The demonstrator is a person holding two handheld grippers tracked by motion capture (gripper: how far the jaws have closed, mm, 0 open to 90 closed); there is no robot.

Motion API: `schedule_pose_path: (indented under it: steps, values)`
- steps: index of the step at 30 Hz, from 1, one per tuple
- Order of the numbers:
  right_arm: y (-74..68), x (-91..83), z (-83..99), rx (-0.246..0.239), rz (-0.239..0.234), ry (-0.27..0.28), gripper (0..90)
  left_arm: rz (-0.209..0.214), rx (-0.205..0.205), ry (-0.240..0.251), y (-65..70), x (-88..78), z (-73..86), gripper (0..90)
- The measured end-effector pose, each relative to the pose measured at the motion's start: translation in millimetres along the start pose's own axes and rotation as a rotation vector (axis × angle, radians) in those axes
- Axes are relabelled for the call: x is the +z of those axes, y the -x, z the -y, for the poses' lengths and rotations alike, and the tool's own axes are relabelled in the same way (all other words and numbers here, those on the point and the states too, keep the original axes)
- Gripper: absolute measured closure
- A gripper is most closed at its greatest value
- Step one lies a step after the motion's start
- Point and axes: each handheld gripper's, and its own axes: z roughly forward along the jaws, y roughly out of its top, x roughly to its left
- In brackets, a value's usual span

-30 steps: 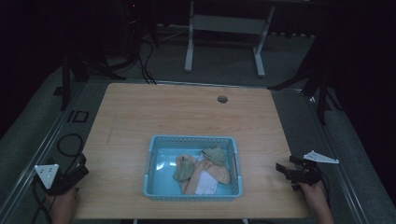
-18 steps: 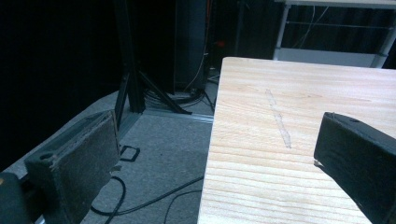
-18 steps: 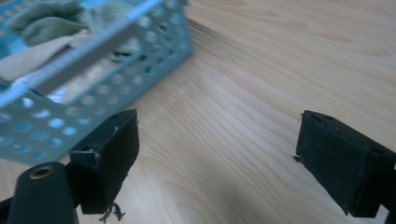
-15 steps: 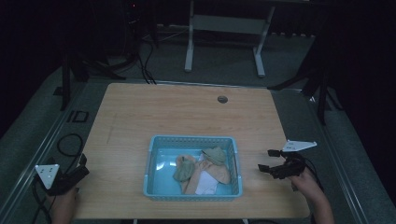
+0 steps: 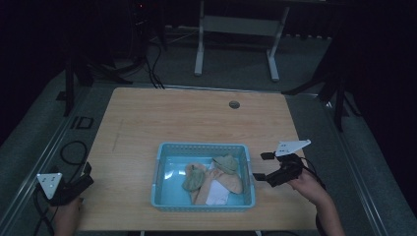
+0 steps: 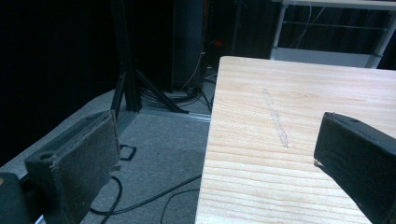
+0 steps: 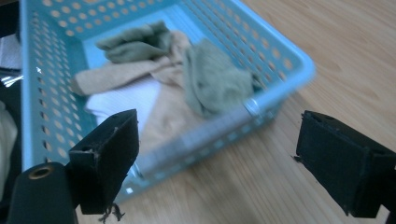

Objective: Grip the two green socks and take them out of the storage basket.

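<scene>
Both grippers gape wide, holding nothing. Right gripper (image 5: pixel 259 166) faces the blue basket (image 5: pixel 162 167) of cloths (image 7: pixel 187 74) — likely to pick one; left gripper (image 5: pixel 87 173) rests at the table (image 5: pixel 196 118) corner.

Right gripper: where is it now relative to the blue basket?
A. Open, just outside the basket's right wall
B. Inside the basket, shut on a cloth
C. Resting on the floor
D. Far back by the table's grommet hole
A. In the high view the right gripper sits beside the right wall of the blue basket with its jaws apart, and the right gripper view shows both jaws spread wide, empty, facing the basket's wall.
</scene>
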Motion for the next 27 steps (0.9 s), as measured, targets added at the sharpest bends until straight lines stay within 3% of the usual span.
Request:
schedule_pose_path:
  steps: [10, 21, 27]
  values:
    - [-17.5, 31.1, -34.3, -0.094, -0.071, -0.073, 13.3, 0.006, 0.001, -0.005, -0.2, 0.1, -0.2, 0.4]
    - [-29.8, 66.2, -58.6, -0.137, -0.119, -0.156, 13.2, 0.013, 0.002, -0.007, 0.3, 0.1, -0.1, 0.4]
    - [-37.7, 86.5, -69.0, -0.155, -0.121, -0.197, 14.2, 0.015, 0.005, -0.006, 0.4, 0.2, -0.1, 0.4]
